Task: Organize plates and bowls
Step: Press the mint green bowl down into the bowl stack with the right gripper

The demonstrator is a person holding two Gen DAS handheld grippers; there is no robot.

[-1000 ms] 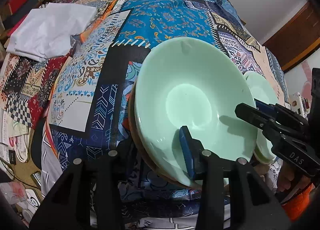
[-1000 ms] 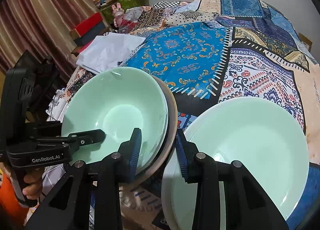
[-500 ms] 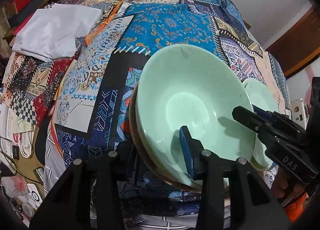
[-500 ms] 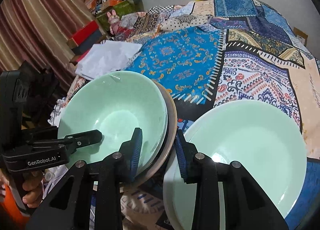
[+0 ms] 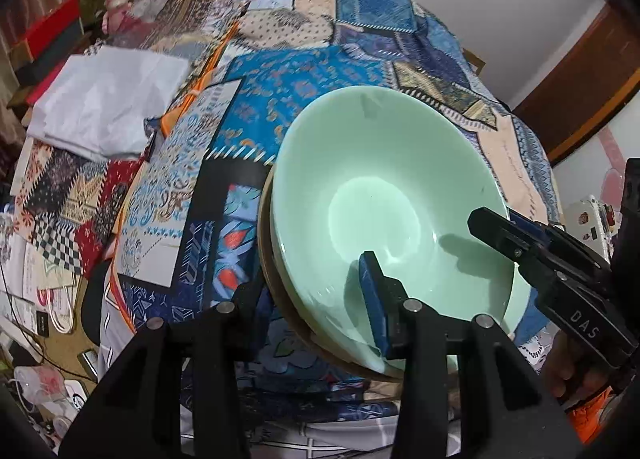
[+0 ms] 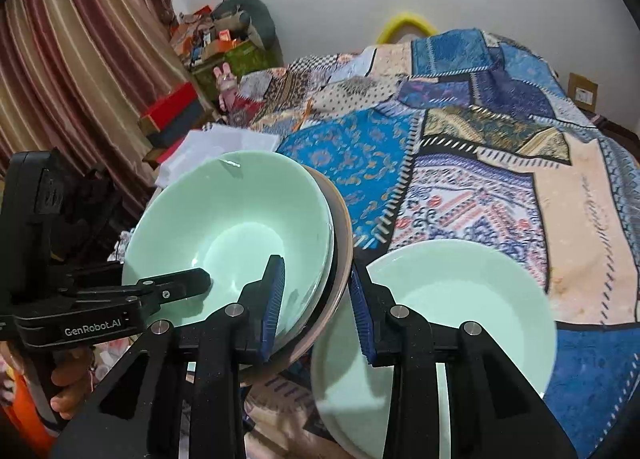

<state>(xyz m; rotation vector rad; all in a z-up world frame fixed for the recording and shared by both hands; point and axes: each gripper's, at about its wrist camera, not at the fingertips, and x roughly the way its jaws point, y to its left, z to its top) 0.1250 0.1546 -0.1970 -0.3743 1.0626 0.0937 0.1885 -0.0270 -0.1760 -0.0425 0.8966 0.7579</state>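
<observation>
A stack of pale green bowls [image 5: 384,195] nested on a brown dish [image 6: 342,227] is held up above the patchwork bedspread [image 5: 280,107]. My left gripper [image 5: 316,299] is shut on the stack's near rim, one finger inside the top bowl. My right gripper [image 6: 316,299] is shut on the stack's opposite rim; it shows in the left wrist view [image 5: 516,235]. The stack also shows in the right wrist view [image 6: 236,231]. A stack of pale green plates [image 6: 460,299] lies on the bed to its right.
A folded white cloth [image 5: 104,103] lies on the bed's left side. Boxes and clutter [image 6: 180,115] stand by the curtain at the left. Papers and cables [image 5: 36,291] lie on the floor below the bed edge.
Both grippers have lifted and tilted upward with the bowl stack. The bed and the green plates have dropped lower in view, and more of the wall shows.
</observation>
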